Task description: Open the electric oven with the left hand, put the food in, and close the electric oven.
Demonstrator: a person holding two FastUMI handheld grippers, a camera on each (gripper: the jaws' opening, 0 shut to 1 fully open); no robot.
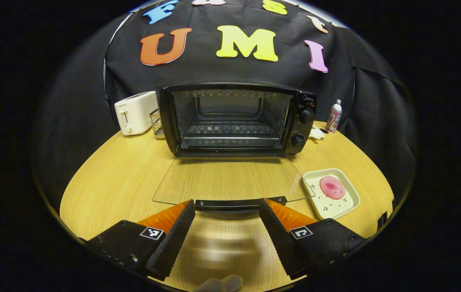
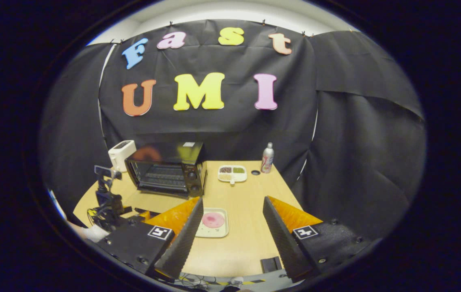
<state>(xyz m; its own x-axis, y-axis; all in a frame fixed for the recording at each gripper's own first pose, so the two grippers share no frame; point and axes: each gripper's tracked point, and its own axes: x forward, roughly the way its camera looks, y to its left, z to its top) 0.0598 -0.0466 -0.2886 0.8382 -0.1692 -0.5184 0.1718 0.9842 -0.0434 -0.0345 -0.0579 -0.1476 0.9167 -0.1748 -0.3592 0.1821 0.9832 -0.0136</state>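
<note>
The black electric oven stands open at the back of the wooden table, a wire rack inside it. Its glass door lies flat toward me. My left gripper is open, one finger at each end of the door handle, not pressing on it. The food, a round pink piece, lies on a white square plate right of the door. In the right gripper view the right gripper hangs open above the table, with the pink food and its plate just beyond its left finger. The oven stands farther left.
A white toaster and a small wire basket stand left of the oven, a drink can to its right. A divided dish of foods sits behind the plate. A small black block lies at the table's near edge.
</note>
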